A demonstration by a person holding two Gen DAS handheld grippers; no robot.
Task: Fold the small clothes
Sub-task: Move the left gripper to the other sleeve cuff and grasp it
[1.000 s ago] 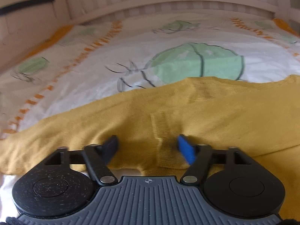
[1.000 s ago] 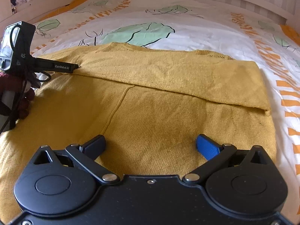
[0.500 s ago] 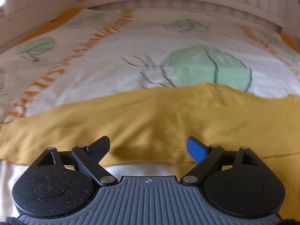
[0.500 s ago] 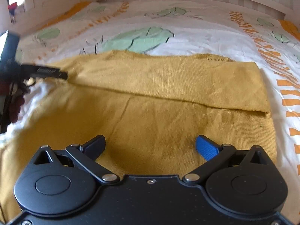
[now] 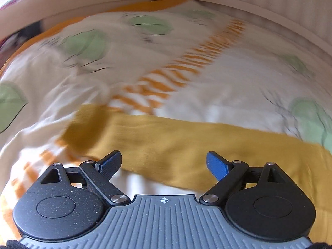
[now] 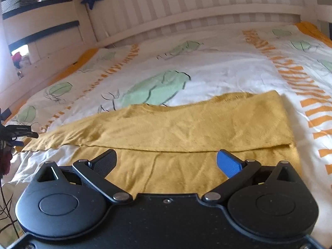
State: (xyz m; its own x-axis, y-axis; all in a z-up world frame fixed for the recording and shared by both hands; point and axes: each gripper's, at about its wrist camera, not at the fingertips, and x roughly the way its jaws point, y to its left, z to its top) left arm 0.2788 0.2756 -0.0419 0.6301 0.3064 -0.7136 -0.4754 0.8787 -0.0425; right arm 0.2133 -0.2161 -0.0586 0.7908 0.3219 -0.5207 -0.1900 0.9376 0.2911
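A mustard-yellow knit garment lies flat on the bed, its far part folded over the body in a long band with a sleeve reaching left. My right gripper is open and empty just above the garment's near part. In the blurred left wrist view the sleeve runs across, its cuff end at the left. My left gripper is open and empty over the sleeve's near edge. The left gripper also shows at the left edge of the right wrist view, by the sleeve's tip.
The bed cover is white with green leaf prints and orange stripes. A white slatted headboard runs along the far side. A white rail with dark bars stands at the left.
My left gripper opened wider, let go of the cloth and swung left toward the sleeve's cuff end. My right gripper pulled back and tilted up; the garment stayed flat.
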